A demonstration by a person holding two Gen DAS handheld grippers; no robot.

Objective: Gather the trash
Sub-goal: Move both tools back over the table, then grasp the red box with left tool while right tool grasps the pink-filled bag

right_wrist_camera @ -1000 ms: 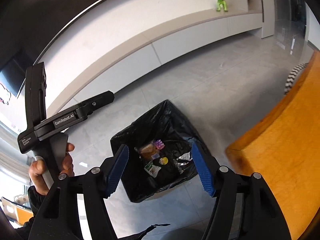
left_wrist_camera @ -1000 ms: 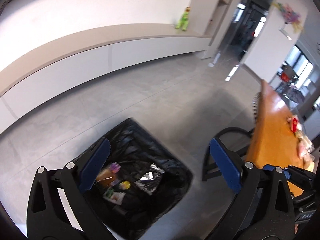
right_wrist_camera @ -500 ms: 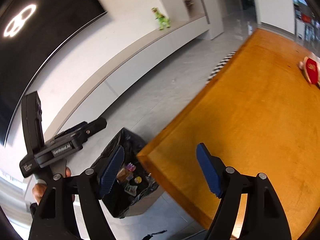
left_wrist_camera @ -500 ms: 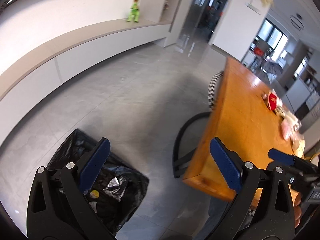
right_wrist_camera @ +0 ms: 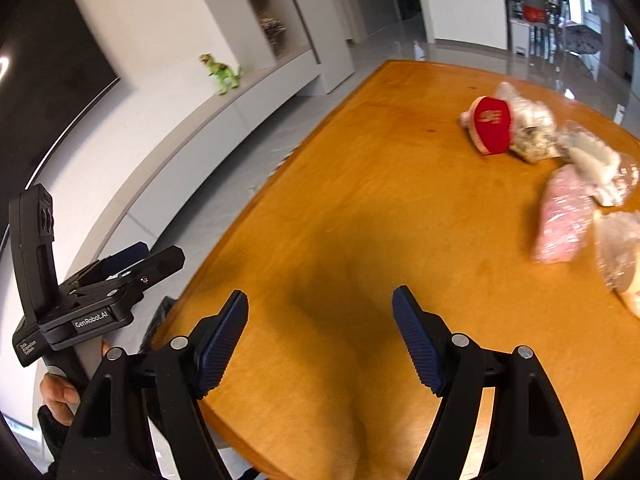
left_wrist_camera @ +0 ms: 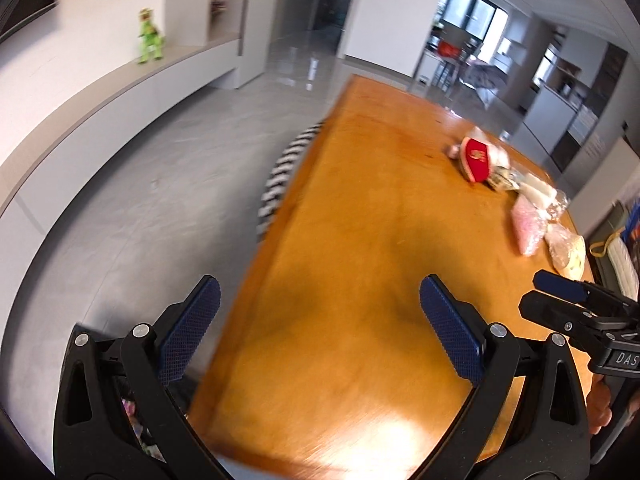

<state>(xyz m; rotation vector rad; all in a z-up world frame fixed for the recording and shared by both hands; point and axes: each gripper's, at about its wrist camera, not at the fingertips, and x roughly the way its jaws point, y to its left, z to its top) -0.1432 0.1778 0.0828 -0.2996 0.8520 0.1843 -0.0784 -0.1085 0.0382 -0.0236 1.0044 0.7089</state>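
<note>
Your wooden tabletop (left_wrist_camera: 360,280) fills most of both views, its near corner under your tongs, with grey floor (left_wrist_camera: 140,200) to its left. A long low shelf (right_wrist_camera: 248,88) runs along the white wall, and a green toy dinosaur (right_wrist_camera: 219,72) stands on it. The trash lies in a loose cluster on the far right part of the tabletop: a pink packet (right_wrist_camera: 560,220) at its near side, a clear wrapper (right_wrist_camera: 618,248) just right of it at the frame edge, crumpled white plastic (right_wrist_camera: 592,160) behind, and a red packet (right_wrist_camera: 493,124) at the far left end, touching the crumpled pieces. Motion blur prevents finer identification of these items. Your left tongs (left_wrist_camera: 316,320) are spread wide and carry nothing, positioned over the tabletop's left edge. Your right tongs (right_wrist_camera: 320,344) are likewise spread and carry nothing, over bare wood and well apart from the trash. A sliver of the black bin bag (left_wrist_camera: 132,408) shows below the left tongs.
</note>
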